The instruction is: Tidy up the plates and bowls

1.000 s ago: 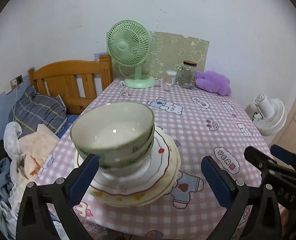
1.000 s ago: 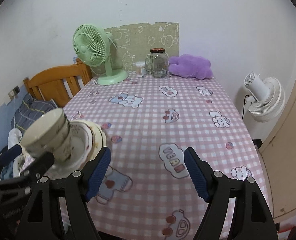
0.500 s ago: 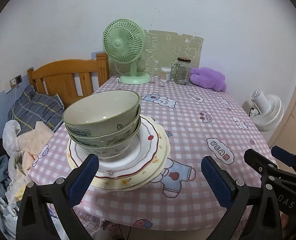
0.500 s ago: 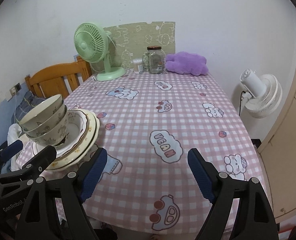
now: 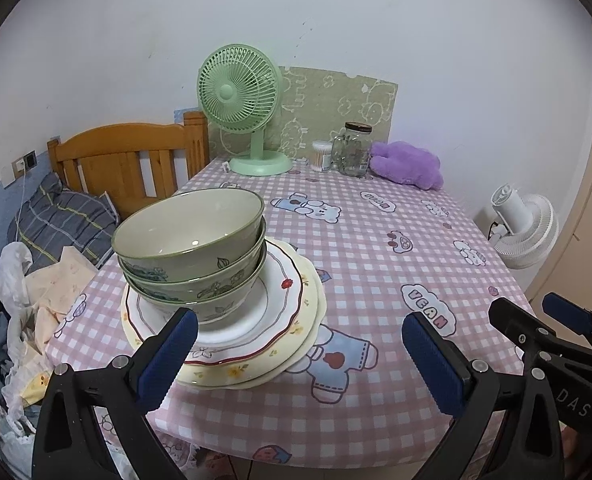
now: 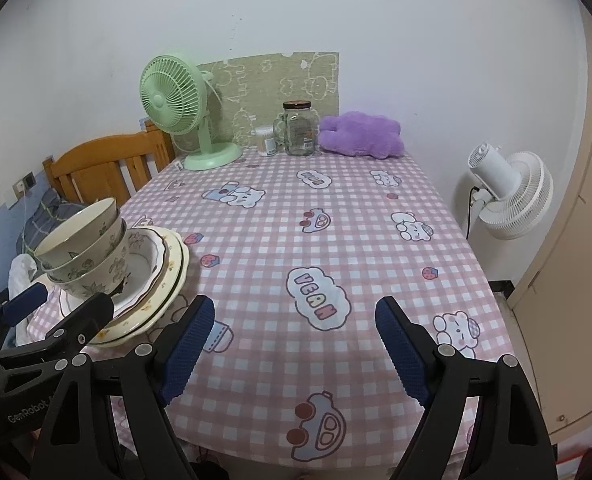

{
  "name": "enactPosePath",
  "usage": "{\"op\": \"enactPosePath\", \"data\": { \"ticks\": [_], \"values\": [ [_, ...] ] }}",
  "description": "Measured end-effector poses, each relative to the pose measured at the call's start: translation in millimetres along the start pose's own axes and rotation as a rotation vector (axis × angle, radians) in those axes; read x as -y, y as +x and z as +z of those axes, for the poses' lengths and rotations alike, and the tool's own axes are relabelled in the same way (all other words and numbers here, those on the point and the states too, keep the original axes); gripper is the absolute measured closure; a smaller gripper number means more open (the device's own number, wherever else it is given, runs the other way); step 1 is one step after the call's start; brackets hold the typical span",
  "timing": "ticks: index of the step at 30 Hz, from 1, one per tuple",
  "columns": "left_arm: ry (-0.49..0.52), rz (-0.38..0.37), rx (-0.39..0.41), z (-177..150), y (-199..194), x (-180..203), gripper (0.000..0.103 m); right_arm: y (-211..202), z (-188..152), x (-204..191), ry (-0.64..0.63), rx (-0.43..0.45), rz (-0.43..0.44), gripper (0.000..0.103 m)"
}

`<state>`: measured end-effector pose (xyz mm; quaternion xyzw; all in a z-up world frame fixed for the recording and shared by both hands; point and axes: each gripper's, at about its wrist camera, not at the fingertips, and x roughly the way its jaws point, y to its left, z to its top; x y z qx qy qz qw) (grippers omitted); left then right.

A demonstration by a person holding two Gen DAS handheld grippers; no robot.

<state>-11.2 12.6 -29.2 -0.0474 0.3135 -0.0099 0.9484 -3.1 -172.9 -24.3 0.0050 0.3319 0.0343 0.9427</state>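
White wall is seen behind a desk (image 6: pixel 336 216) covered with a pink checked cloth printed with cartoon bears and cars. To the desk's left a wooden bed frame (image 5: pixel 128 160) with a striped pillow is visible, and to its right a white fan (image 6: pixel 508 196) is seen. At the far edge of the desk a green fan (image 5: pixel 242 100), a purple plush toy (image 5: pixel 408 162) and a glass jar (image 5: pixel 352 150) are lined up against a patterned board. Near the front left corner of the desk a stack of plates (image 5: pixel 296 320) is set, and three green bowls (image 5: pixel 192 248) are nested on top of it, slightly off centre toward the left. The left tongs (image 5: pixel 296 356) are held wide open just in front of the plates, nothing being gripped, the left finger lying before the stack. The right tongs (image 6: pixel 292 348) are likewise held open and empty above the front edge of the desk, beside the stack.
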Motion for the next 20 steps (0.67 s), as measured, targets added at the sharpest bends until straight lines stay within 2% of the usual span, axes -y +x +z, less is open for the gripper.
{"op": "enactPosePath", "data": {
  "ticks": [20],
  "values": [
    [0.011,0.020,0.001,-1.3,2.1,0.5,0.000,0.8,-0.1,-0.4,0.012,-0.004,-0.006,0.018]
  ]
}}
